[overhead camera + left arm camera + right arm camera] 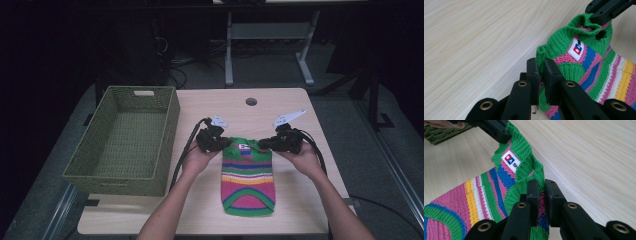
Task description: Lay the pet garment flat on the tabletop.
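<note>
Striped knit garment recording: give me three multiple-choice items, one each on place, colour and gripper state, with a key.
1. Where does the green basket stand relative to the striped knit garment?
A. on the person's left
B. on the person's right
C. on top of it

2. What colour is the garment's collar ribbing?
A. yellow
B. green
C. white

3. How are the left gripper and right gripper?
A. both open above the table
B. one shut, one open
C. both shut on the collar end

Key: 1 A, the high view shows it left; 2 B, green ribbing in both gripper views; 3 C, fabric is pinched between each pair of jaws.
</note>
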`<move>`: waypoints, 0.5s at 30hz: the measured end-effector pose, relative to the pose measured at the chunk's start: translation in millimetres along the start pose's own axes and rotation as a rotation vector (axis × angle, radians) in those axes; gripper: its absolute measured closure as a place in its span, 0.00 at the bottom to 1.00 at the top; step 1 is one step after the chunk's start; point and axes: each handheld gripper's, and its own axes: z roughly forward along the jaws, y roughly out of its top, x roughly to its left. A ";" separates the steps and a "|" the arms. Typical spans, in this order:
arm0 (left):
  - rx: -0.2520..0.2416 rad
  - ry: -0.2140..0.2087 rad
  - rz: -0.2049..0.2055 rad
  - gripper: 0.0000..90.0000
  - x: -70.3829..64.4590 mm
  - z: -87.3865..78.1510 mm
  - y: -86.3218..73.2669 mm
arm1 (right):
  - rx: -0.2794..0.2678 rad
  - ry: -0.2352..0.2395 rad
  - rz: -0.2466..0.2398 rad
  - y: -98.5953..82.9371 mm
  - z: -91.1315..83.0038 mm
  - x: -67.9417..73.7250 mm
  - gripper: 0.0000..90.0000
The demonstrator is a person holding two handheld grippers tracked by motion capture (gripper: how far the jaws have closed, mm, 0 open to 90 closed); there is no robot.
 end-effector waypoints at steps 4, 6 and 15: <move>-0.002 0.004 -0.014 0.93 1.8 3.6 -0.4 | -0.009 -0.008 0.008 -0.7 0.8 -3.1 0.91; -0.003 0.003 -0.022 0.92 2.4 4.7 -0.7 | -0.008 -0.012 0.012 -1.0 2.0 -3.9 0.90; -0.009 0.029 -0.051 0.84 8.9 8.7 0.8 | -0.037 -0.053 0.041 -1.9 1.0 -11.1 0.83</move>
